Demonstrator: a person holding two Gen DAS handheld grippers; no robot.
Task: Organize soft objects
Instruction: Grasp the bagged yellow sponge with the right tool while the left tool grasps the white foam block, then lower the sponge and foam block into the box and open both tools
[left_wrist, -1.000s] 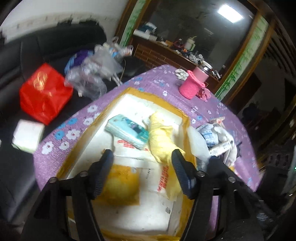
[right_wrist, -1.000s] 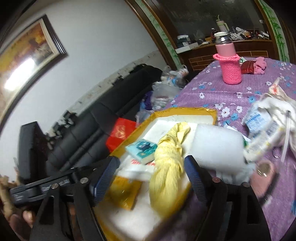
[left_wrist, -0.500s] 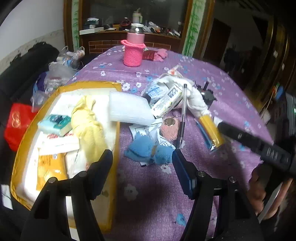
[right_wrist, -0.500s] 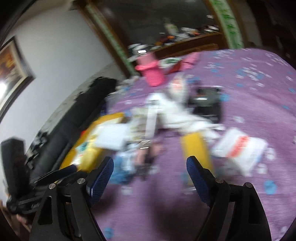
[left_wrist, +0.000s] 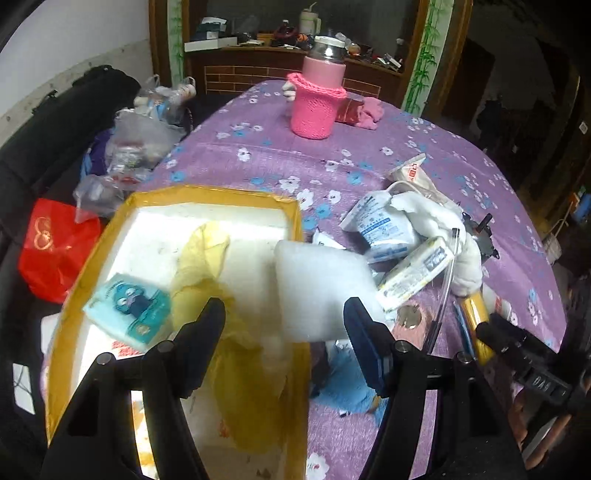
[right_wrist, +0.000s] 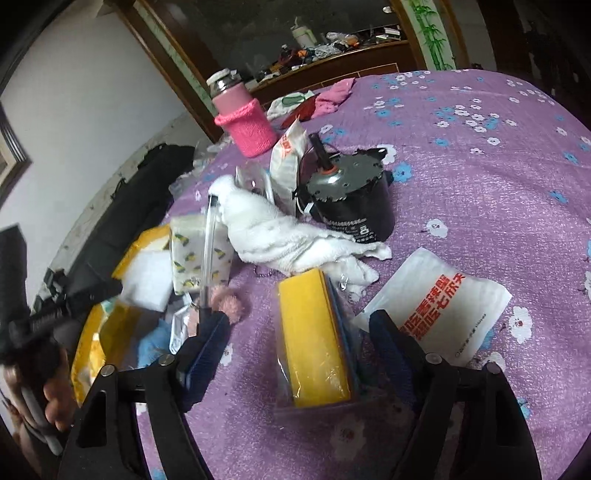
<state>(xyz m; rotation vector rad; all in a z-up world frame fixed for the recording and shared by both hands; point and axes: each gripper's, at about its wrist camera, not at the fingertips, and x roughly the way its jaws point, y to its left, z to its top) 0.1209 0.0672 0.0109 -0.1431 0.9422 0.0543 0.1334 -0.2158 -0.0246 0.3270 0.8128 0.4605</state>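
Note:
My left gripper is open and empty, over the right edge of a yellow-rimmed box. The box holds a yellow cloth and a teal tissue pack. A white foam block leans on the box edge between the fingers. A blue soft item lies beside it. My right gripper is open and empty, straddling a yellow sponge pack. A white towel, a pink fluffy item and a white printed bag lie near.
A pink knit-covered bottle and pink cloth stand at the table's far side. A black motor, tissue packs and a pen clutter the purple tablecloth. A black sofa with a red bag is left.
My left gripper swung from over the box to its right edge, then drew closer. My right gripper moved right, away from the box, to the yellow sponge pack.

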